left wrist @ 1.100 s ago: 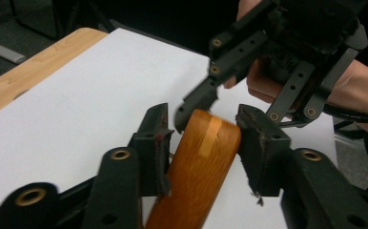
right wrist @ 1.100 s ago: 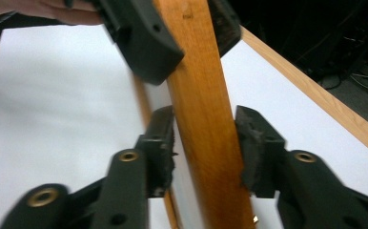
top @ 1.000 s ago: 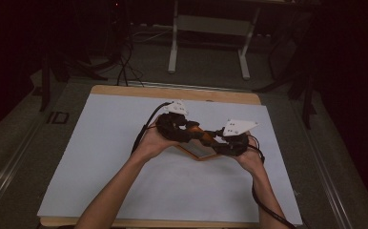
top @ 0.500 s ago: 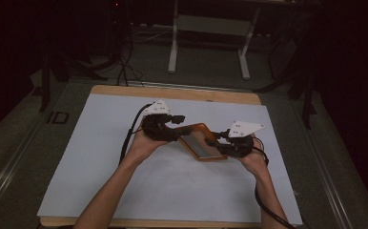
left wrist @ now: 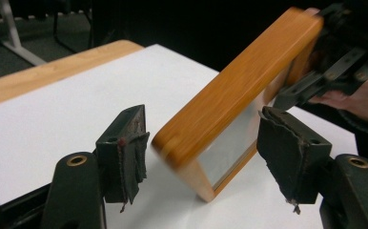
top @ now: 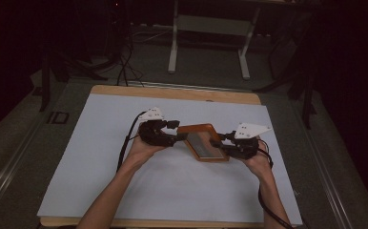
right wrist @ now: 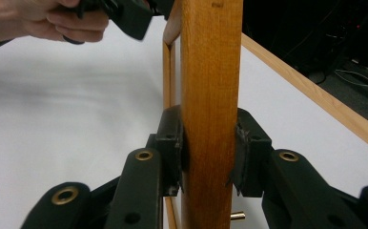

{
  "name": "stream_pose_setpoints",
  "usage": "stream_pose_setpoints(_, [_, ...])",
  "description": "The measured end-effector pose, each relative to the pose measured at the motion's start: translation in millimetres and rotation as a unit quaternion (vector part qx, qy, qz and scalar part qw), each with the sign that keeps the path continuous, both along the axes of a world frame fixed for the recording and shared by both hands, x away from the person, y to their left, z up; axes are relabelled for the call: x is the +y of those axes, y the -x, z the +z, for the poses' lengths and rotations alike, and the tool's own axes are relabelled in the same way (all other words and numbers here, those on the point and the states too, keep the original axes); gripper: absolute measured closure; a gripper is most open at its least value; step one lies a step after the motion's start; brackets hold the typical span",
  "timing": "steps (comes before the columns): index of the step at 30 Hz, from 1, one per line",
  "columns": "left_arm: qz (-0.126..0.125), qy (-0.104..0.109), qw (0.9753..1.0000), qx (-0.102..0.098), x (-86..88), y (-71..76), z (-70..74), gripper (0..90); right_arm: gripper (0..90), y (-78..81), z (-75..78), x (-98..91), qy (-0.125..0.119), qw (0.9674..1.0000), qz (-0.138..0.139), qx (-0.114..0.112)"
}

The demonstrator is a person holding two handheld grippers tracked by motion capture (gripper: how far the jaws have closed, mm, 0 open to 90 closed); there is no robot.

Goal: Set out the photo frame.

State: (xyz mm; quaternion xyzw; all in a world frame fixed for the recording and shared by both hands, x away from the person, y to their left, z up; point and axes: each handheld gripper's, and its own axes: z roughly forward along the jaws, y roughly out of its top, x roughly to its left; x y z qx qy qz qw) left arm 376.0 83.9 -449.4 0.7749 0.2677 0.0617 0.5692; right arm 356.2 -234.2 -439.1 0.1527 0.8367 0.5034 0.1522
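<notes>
I see rectangular orange-brown wooden frame (top: 204, 142) with grey glass pane, tilted, mid counter (top: 101, 157). My right gripper (top: 219, 143) fingers clamp its right edge. Left gripper (top: 176, 133) fingers just opened, released; frame corner between, untouched. No readable writing.

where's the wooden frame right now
In the high view the wooden frame sits mid-table on the white sheet, between the left gripper and the right gripper, whose jaws clamp its edge.

Orange-brown wooden frame (top: 202, 141); white table sheet (top: 101, 143); black grippers.
</notes>
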Motion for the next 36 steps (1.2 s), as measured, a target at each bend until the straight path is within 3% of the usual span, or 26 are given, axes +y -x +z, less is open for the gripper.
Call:
stream_pose_setpoints(12, [-0.032,-0.016,0.9993,0.006,-30.1,-8.9,-27.6,32.0,68.2,2.3,-4.4,-9.7,-0.012,0.9999,-0.005,0.004])
stream_pose_setpoints(18, [-0.043,-0.02,0.9988,0.012,-42.7,-11.2,-33.4,39.8,68.1,2.8,-5.5,-12.4,-0.015,0.9998,-0.006,0.008])
stream_pose_setpoints(25, [-0.051,-0.026,0.9984,-0.002,-51.2,-10.7,-32.0,45.6,67.3,0.5,-7.3,-20.7,-0.015,0.9993,-0.024,0.024])
stream_pose_setpoints(29, [-0.054,-0.039,0.9975,-0.022,-58.3,-5.3,-27.7,53.1,61.1,0.1,-6.7,-22.5,0.026,0.9976,-0.054,0.035])
stream_pose_setpoints(31, [-0.058,-0.04,0.9971,-0.027,-60.0,-4.2,-27.2,54.4,60.3,0.7,-7.2,-24.4,0.034,0.9971,-0.057,0.038])
stream_pose_setpoints(36, [-0.057,-0.035,0.9973,-0.03,-61.3,-3.8,-27.4,58.1,57.9,-2.0,-11.4,-30.3,0.019,0.9961,-0.065,0.056])
